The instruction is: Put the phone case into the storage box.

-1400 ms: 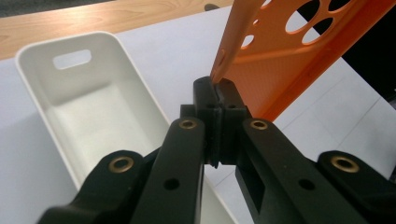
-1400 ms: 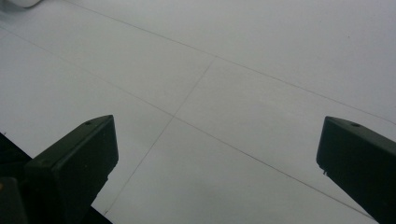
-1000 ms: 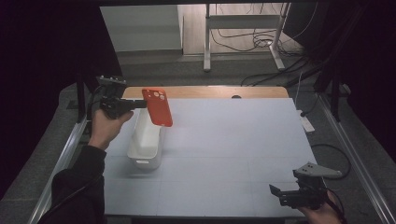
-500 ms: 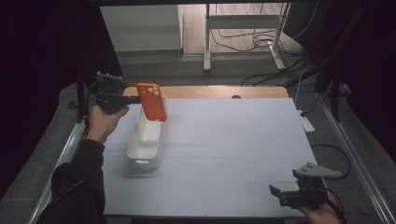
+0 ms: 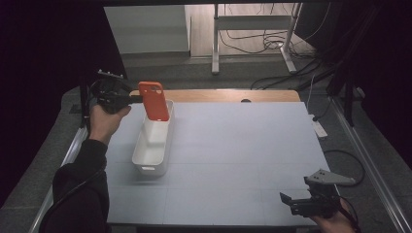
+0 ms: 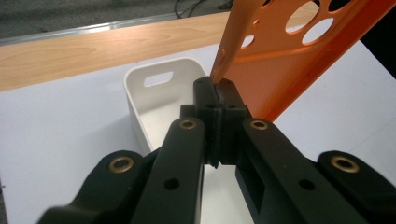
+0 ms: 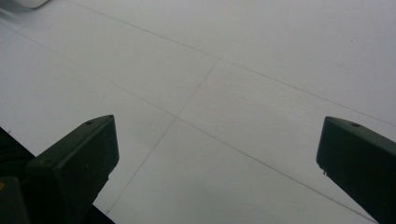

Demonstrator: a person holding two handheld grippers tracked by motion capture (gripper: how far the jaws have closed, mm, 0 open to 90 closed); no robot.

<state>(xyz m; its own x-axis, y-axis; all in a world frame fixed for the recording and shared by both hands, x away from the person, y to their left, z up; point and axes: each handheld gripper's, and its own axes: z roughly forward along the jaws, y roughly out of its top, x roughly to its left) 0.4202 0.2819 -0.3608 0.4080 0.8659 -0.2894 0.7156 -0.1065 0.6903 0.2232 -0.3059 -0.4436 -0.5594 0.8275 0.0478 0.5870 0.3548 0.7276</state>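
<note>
An orange phone case [image 5: 154, 100] with round camera holes hangs upright over the far end of a white oblong bin [image 5: 154, 140]. My left gripper [image 5: 134, 99] is shut on the case's edge, and the left gripper view has the two jaws pinched together on the orange case [image 6: 280, 70] above the bin [image 6: 159, 100]. At the table's near right corner my right gripper [image 5: 287, 201] rests low, held by a hand. In the right gripper view its fingers [image 7: 77, 161] stand wide apart over bare white tabletop, with nothing between them.
The white tabletop [image 5: 243, 145] has a wooden strip [image 5: 228, 95] along its far edge. Beyond it stand a desk frame and loose cables [image 5: 272, 43] on the floor. A white power strip [image 5: 318, 128] lies off the table's right edge.
The left hand has carried the orange case to the left and away from me, from above the bin's middle toward its far end. The right gripper has stayed in place.
</note>
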